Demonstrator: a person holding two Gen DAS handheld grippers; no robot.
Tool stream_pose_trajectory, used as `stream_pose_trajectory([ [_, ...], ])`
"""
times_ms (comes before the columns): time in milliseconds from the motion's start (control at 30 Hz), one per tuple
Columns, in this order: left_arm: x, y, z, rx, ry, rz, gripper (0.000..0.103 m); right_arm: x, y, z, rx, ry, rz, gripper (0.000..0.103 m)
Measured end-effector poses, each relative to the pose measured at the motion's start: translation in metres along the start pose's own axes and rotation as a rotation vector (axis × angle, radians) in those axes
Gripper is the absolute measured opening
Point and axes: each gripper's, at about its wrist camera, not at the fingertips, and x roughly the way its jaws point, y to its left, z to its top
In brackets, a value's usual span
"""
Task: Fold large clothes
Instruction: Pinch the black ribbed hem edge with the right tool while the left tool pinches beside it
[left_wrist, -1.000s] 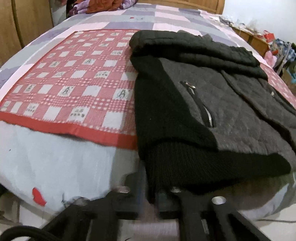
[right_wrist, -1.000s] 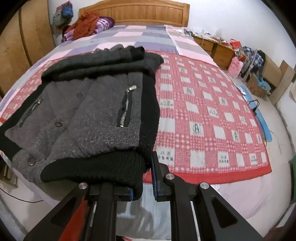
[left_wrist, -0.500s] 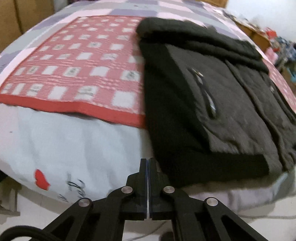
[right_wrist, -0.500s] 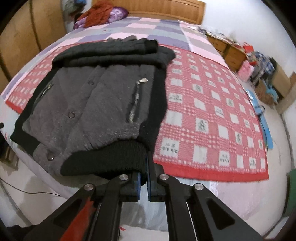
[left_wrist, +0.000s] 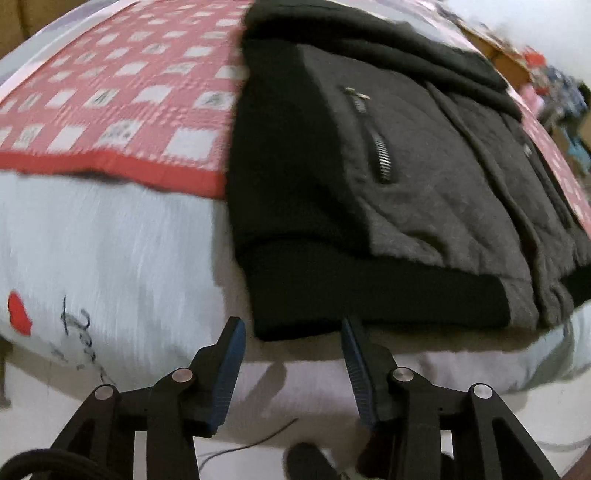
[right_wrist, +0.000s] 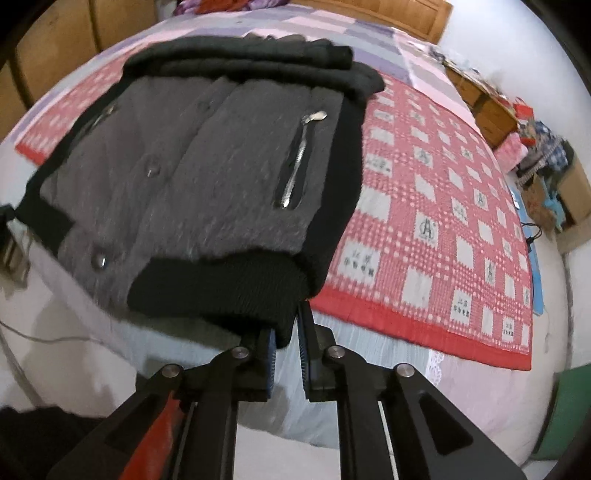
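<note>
A grey and black jacket (left_wrist: 406, 166) lies folded at the near edge of the bed, with zip pockets and a black ribbed hem (left_wrist: 369, 291) toward me. It also shows in the right wrist view (right_wrist: 207, 177). My left gripper (left_wrist: 291, 328) is open just below the hem's left corner, its fingers either side of it and not gripping. My right gripper (right_wrist: 286, 328) has its jaws a little apart around the hem's right corner (right_wrist: 284, 317), which hangs between the pads.
The jacket rests on a red and white checked cloth (right_wrist: 443, 221) over the white bedsheet (left_wrist: 110, 258). A wooden headboard (right_wrist: 388, 11) is at the far end. Cluttered boxes and bags (right_wrist: 546, 166) stand to the right. A cable (left_wrist: 251, 443) lies on the floor.
My left gripper was shut half a second ago and has opened below the hem corner. My right gripper has loosened slightly on the right corner. Both views have moved closer to the jacket.
</note>
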Motion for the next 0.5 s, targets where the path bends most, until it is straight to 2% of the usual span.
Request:
stream_pose_trajectory([
  [100,0.004,0.006,0.008,-0.049,-0.021,0.001,0.049,0.003,-0.001,-0.004,0.029,0.012,0.003,0.011],
  [200,0.009,0.004,0.022,-0.049,-0.041,-0.013,0.052,-0.002,-0.008,-0.004,0.090,-0.002,0.027,0.013],
  [233,0.011,0.003,0.027,-0.041,-0.048,-0.019,0.054,-0.006,-0.010,-0.004,0.101,-0.015,0.023,0.029],
  [267,0.013,0.001,0.030,-0.031,-0.051,-0.025,0.058,-0.013,-0.013,-0.004,0.114,-0.040,0.017,0.040],
  [300,0.018,-0.001,0.034,-0.019,-0.044,-0.028,0.059,-0.019,-0.015,-0.004,0.126,-0.062,0.014,0.058],
  [400,0.035,0.001,0.036,-0.019,-0.014,-0.022,0.063,-0.029,-0.022,0.004,0.144,-0.118,0.012,0.074],
  [500,0.050,0.005,0.034,-0.055,0.017,-0.027,0.067,-0.013,-0.027,0.014,0.156,-0.096,0.039,0.076],
])
